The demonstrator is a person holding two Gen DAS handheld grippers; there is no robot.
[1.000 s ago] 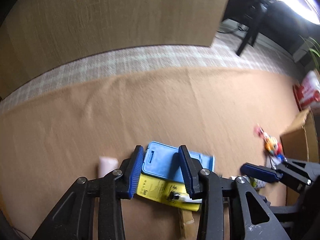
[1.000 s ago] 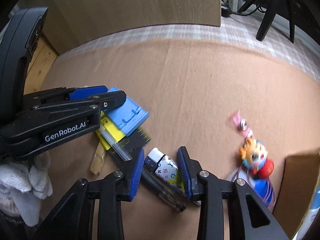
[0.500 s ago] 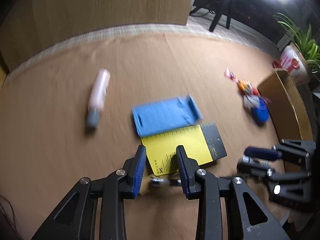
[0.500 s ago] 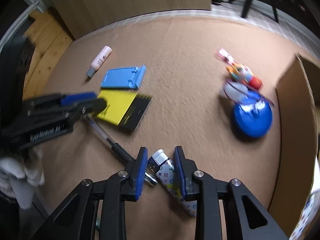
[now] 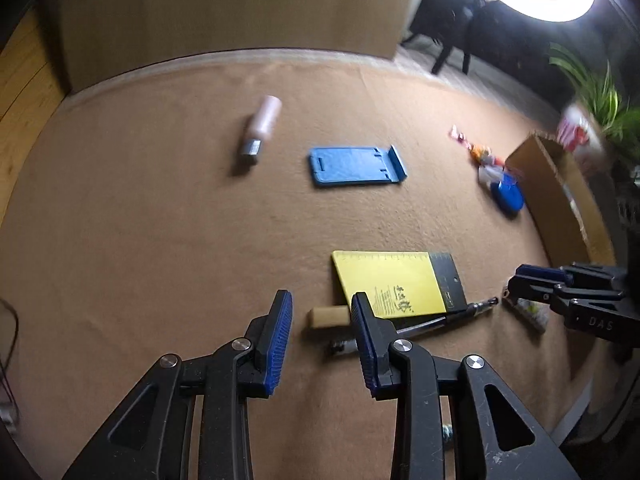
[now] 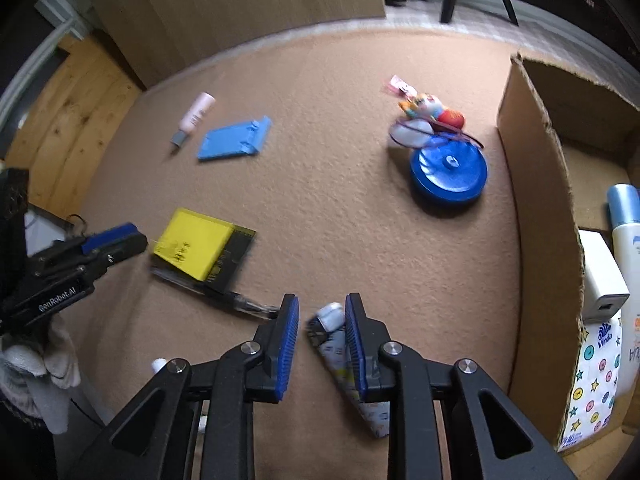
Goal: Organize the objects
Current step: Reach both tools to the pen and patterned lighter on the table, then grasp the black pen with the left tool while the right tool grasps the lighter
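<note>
My left gripper [image 5: 322,332] hovers open over the tan cloth, nothing pinched; a wooden clothespin [image 5: 328,316] and the end of a pen [image 5: 440,318] lie on the cloth beyond its tips. The pen runs along a yellow notepad [image 5: 390,284]. My right gripper [image 6: 320,304] is open above a small patterned tube [image 6: 336,344], which lies tilted against the right finger with a gap on the left. Farther off lie a blue phone stand [image 5: 356,162] and a pink tube [image 5: 262,126]. The right wrist view shows the left gripper [image 6: 112,240] beside the notepad [image 6: 196,242].
An open cardboard box [image 6: 536,184] stands at the right, with a bottle and packets inside. A blue disc [image 6: 448,172] and a toy keychain [image 6: 424,108] lie just left of it. A wooden panel rises behind the cloth. A gloved hand [image 6: 40,368] holds the left gripper.
Both grippers have drawn back from the pile, so more of the cloth shows. The notepad and pen now lie apart from the blue stand. Both pairs of jaws have narrowed a little.
</note>
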